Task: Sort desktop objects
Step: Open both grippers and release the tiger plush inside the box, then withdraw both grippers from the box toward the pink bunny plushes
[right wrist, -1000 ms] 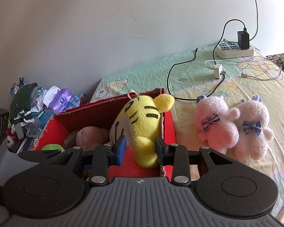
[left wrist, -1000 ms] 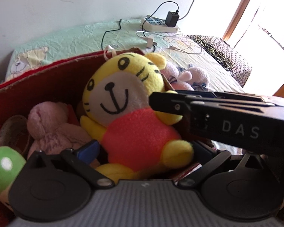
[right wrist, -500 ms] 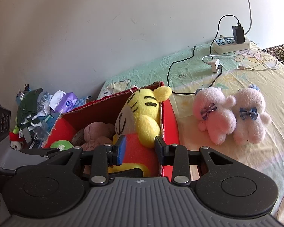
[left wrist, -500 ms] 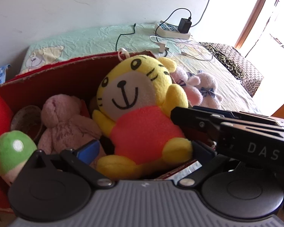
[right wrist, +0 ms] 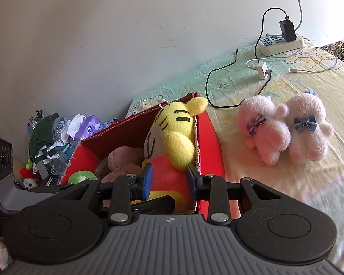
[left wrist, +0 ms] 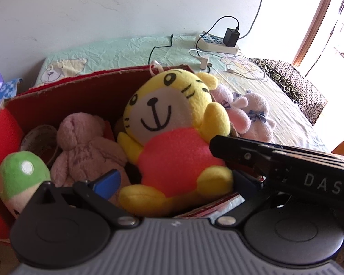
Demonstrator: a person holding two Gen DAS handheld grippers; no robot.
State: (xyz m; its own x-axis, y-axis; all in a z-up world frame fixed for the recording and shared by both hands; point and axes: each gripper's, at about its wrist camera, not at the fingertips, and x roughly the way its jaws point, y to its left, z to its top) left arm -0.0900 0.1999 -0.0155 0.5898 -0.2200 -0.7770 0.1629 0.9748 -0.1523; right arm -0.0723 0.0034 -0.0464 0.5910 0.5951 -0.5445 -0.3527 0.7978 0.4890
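The yellow plush tiger in a red shirt [left wrist: 172, 137] was seated in the red cardboard box [left wrist: 80, 96], flanked by spread left gripper [left wrist: 174, 183] fingers; the right gripper [right wrist: 169, 178], also spread, crossed it. Two pink plush bears [right wrist: 284, 126] were seen whole only from the right wrist.

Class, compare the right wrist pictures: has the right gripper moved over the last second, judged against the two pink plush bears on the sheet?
Yes. The right gripper has pulled back and left: the pink bears now sit farther right, and the red box shows more.

Plain white wall [right wrist: 103, 45], bright window w/ wood frame [left wrist: 318, 18] at right, strong daylight.
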